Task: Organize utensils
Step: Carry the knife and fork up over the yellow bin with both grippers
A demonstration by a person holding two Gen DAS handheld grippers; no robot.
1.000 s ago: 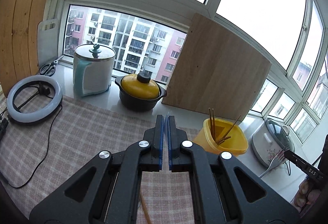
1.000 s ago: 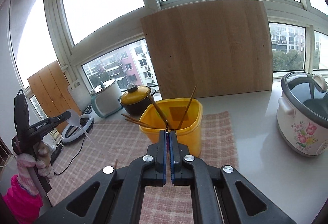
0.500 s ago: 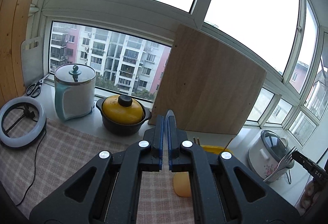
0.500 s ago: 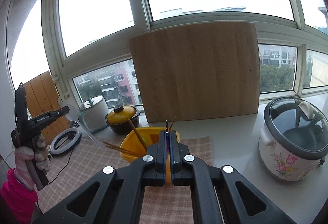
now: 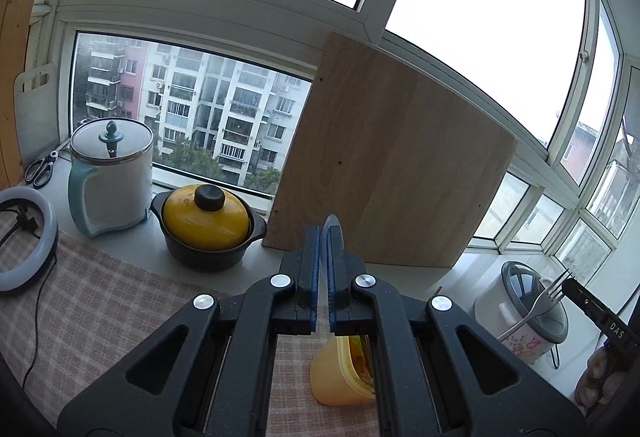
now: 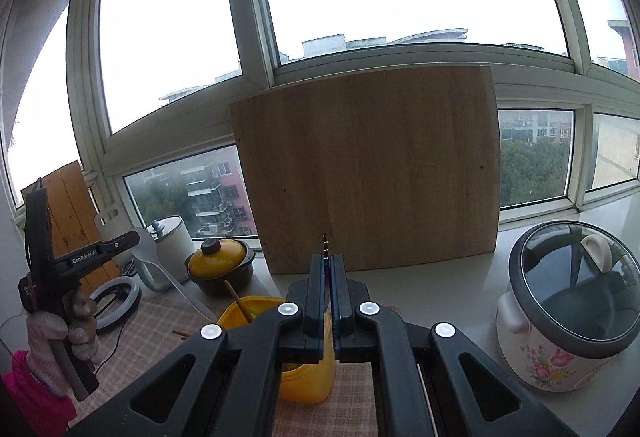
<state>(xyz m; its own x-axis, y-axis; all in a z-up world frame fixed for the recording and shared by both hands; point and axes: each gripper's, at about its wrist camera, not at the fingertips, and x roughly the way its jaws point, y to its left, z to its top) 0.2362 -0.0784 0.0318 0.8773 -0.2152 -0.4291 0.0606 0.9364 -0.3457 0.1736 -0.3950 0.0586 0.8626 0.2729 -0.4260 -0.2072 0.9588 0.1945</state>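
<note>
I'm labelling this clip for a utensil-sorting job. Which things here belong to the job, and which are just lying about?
Part of the job:
- yellow bin holding chopsticks
- fork in the right gripper
- clear spoon in the left gripper

Just lying about:
- rice cooker
- yellow-lidded pot
- kettle
- ring light
- scissors
- wooden board

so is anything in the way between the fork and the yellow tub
Nothing visible: the fork in the shut right gripper has open air to the yellow tub; only chopsticks lean inside it.
</note>
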